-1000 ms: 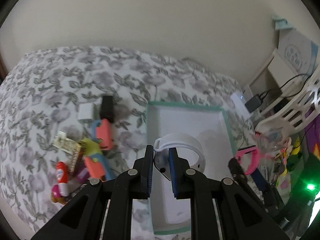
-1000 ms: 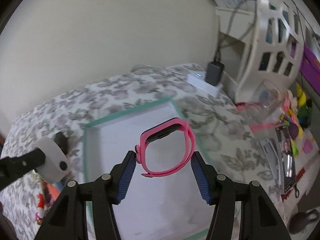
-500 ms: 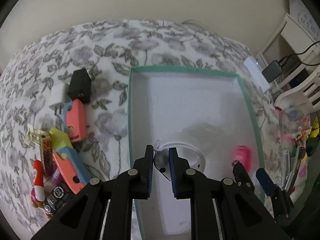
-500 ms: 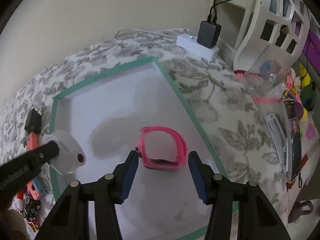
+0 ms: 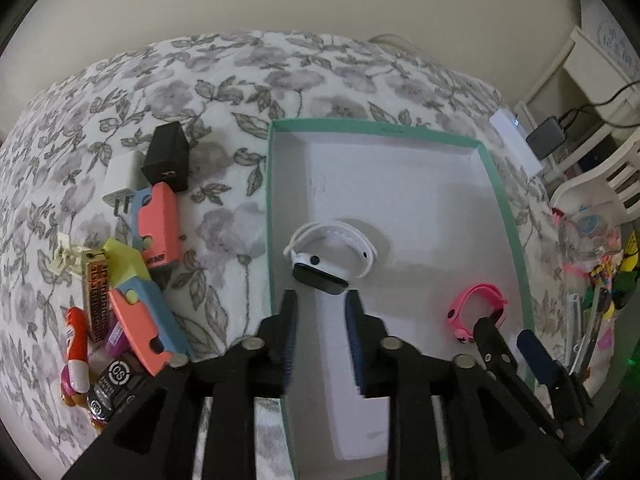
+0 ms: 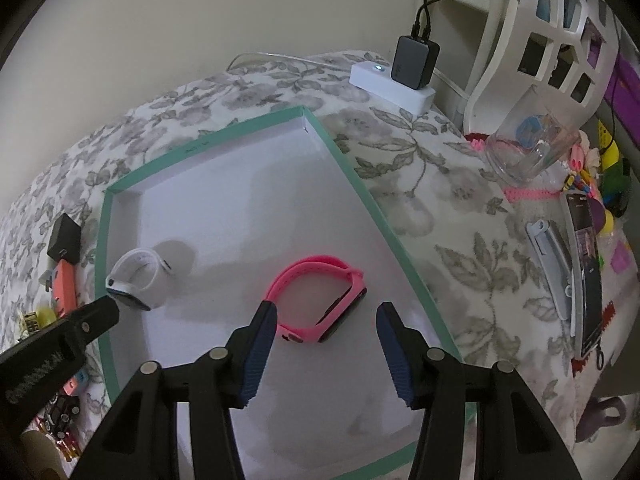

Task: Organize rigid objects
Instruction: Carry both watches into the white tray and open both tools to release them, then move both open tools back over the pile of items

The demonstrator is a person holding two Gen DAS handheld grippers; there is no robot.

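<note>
Both rubbery looped watch bands (image 5: 332,258) (image 6: 320,300) now lie in the tray (image 6: 360,184), freed by each hand-held gripper (image 5: 322,308) (image 6: 326,326), left jaws opening, right apart

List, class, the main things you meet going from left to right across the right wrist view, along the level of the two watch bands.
Black charger block → white smartwatch with looped strap → pink fitness band with dark face → teal right rim of the white-floored box → grey clip → black phone.
</note>
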